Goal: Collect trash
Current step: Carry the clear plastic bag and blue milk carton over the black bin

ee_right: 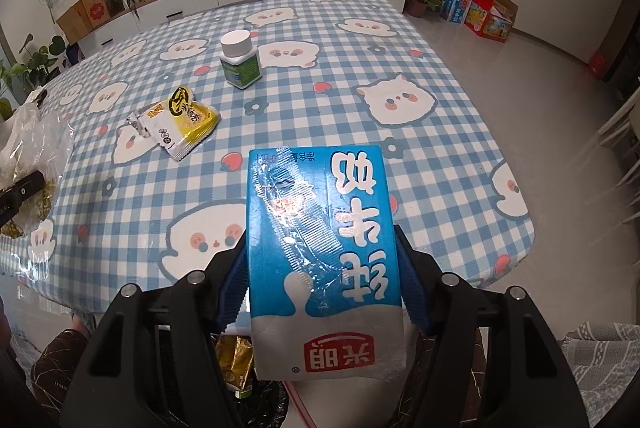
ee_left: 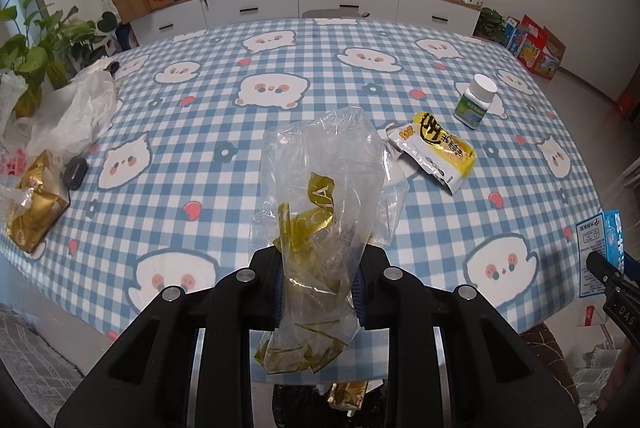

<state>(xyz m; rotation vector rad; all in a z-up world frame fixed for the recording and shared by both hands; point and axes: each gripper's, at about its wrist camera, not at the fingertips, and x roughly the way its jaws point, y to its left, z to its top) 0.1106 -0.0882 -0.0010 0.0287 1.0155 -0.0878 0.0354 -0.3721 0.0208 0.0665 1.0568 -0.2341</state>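
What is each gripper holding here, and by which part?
Left gripper is shut on the clear wrapper, pinched at its lower part. Right gripper is shut on the milk carton, clamped across its sides.

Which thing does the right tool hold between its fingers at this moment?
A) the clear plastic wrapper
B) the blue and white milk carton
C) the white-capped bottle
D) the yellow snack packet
B: the right tool is closed on the blue and white milk carton, while the white-capped bottle and the yellow snack packet lie on the checked tablecloth.
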